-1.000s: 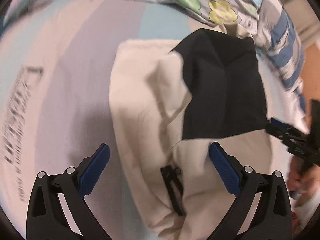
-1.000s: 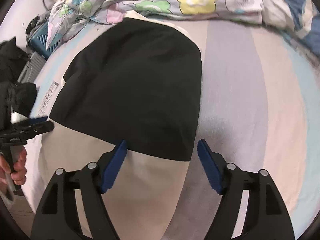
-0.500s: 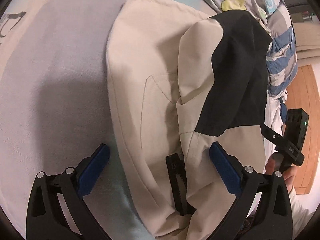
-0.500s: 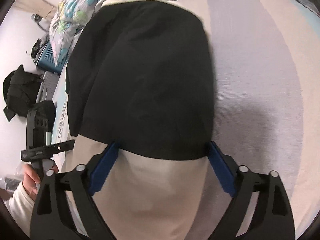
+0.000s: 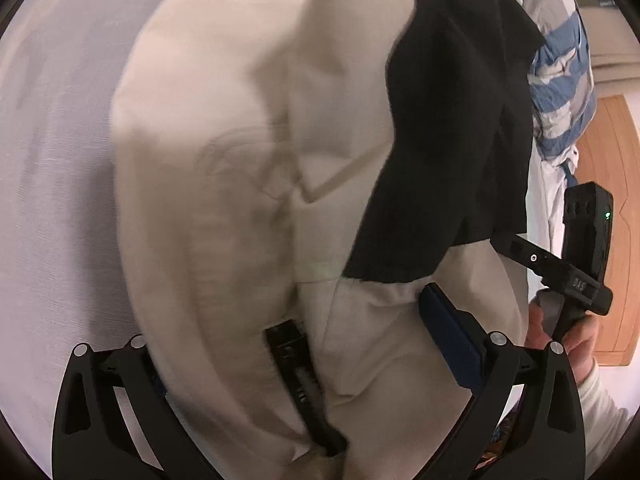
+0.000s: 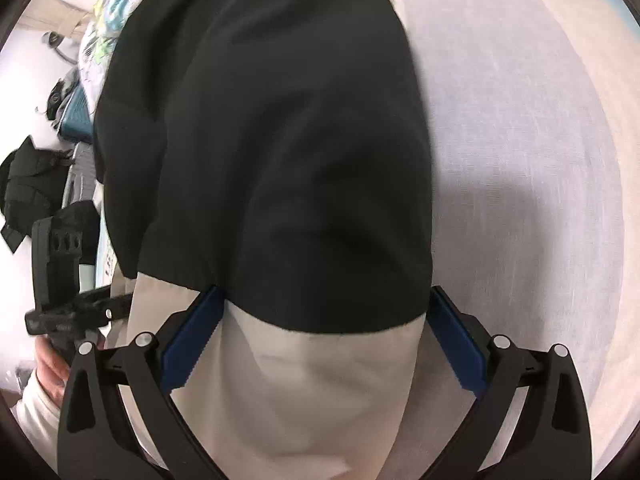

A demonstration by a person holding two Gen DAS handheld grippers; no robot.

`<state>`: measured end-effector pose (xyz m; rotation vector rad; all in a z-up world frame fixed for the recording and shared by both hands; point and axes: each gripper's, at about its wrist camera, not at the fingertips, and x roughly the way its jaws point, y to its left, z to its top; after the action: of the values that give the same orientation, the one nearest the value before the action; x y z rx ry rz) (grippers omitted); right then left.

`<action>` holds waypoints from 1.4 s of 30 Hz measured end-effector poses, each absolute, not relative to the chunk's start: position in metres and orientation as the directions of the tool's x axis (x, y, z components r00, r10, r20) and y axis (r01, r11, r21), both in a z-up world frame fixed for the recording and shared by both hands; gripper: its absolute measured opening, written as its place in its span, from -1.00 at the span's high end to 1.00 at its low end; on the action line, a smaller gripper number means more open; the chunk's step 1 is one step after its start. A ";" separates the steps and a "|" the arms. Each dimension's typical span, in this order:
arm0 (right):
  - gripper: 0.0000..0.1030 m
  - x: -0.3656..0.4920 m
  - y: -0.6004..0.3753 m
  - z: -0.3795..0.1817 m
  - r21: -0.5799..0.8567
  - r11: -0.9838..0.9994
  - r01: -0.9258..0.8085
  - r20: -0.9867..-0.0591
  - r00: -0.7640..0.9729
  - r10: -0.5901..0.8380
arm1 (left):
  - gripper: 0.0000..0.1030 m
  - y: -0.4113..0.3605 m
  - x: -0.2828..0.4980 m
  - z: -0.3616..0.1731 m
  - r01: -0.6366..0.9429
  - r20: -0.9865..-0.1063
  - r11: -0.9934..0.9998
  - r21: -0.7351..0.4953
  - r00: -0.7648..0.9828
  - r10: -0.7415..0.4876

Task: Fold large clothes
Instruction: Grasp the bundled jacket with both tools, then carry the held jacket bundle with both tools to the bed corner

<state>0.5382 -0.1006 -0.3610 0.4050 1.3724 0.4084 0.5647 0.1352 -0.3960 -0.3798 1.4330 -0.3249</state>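
Note:
A cream and black jacket (image 5: 248, 184) lies folded on the striped bed sheet (image 5: 52, 160); its black zipper (image 5: 300, 376) runs down near the lower middle. My left gripper (image 5: 304, 344) is open, and the cream fabric bulges between its jaws; the left blue pad is hidden under cloth. In the right wrist view the jacket's black panel (image 6: 280, 140) and cream hem fill the frame. My right gripper (image 6: 324, 344) is open and straddles the hem, one blue pad at each side. Each gripper also shows in the other's view, the right one (image 5: 560, 268) and the left one (image 6: 60, 312).
A flowered duvet (image 6: 104, 32) and a blue striped pillow (image 5: 560, 80) lie at the bed's far end. A wooden door (image 5: 608, 216) stands to the right. A black bag (image 6: 28, 184) and a teal case (image 6: 76, 120) sit beside the bed.
Both grippers have moved forward and down onto the jacket's near hem. The cloth now sits between the open jaws of each.

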 end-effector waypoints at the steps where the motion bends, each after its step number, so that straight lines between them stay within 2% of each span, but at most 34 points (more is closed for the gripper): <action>1: -0.88 0.537 -0.100 -0.365 0.518 0.855 -0.010 -0.846 0.139 0.515 | -0.92 0.133 0.565 -0.399 -0.023 -0.896 0.900 -0.435 0.114 -0.430; 6: -0.87 0.540 -0.092 -0.379 0.517 0.855 0.033 -0.854 0.093 0.513 | -0.91 0.122 0.567 -0.398 -0.048 -0.910 0.912 -0.408 0.108 -0.401; 8: -0.50 0.538 -0.089 -0.374 0.520 0.854 0.023 -0.851 0.105 0.515 | -0.86 0.114 0.568 -0.396 -0.043 -0.922 0.924 -0.381 0.098 -0.376; 9: -0.36 0.536 -0.089 -0.370 0.524 0.851 0.026 -0.848 0.112 0.519 | -0.67 0.106 0.571 -0.394 -0.033 -0.924 0.927 -0.374 0.094 -0.370; 10: -0.14 0.535 -0.089 -0.367 0.525 0.851 0.026 -0.847 0.118 0.519 | -0.10 0.097 0.573 -0.391 -0.017 -0.918 0.921 -0.388 0.091 -0.385; 11: 0.03 0.534 -0.090 -0.362 0.524 0.851 0.021 -0.846 0.125 0.518 | -0.04 0.089 0.574 -0.387 -0.014 -0.902 0.905 -0.425 0.084 -0.423; 14: 0.36 0.535 -0.091 -0.351 0.536 0.844 0.006 -0.836 0.139 0.530 | 0.10 0.072 0.573 -0.379 0.014 -0.923 0.928 -0.373 0.092 -0.373; 17: 0.47 0.533 -0.083 -0.333 0.505 0.861 -0.053 -0.846 0.167 0.506 | 0.28 0.062 0.570 -0.367 0.019 -0.925 0.933 -0.358 0.132 -0.357; 22: 0.54 0.520 -0.076 -0.311 0.466 0.876 -0.126 -0.846 0.226 0.482 | 0.48 0.056 0.561 -0.347 0.034 -0.918 0.934 -0.357 0.172 -0.357; 27: 0.56 0.515 -0.079 -0.297 0.432 0.886 -0.170 -0.842 0.275 0.463 | 0.55 0.051 0.550 -0.329 0.076 -0.920 0.945 -0.317 0.219 -0.326; 36: 0.57 0.507 -0.084 -0.262 0.408 0.888 -0.210 -0.815 0.355 0.458 | 0.56 0.045 0.549 -0.296 0.116 -0.915 0.959 -0.259 0.289 -0.283; 42: 0.57 0.498 -0.082 -0.222 0.401 0.875 -0.271 -0.785 0.390 0.481 | 0.56 0.053 0.533 -0.245 0.110 -0.901 0.971 -0.210 0.364 -0.236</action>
<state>0.4980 -0.0824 -0.2217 0.2215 1.0695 0.4826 0.5331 0.0528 -0.2449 -0.1216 1.1777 -0.2230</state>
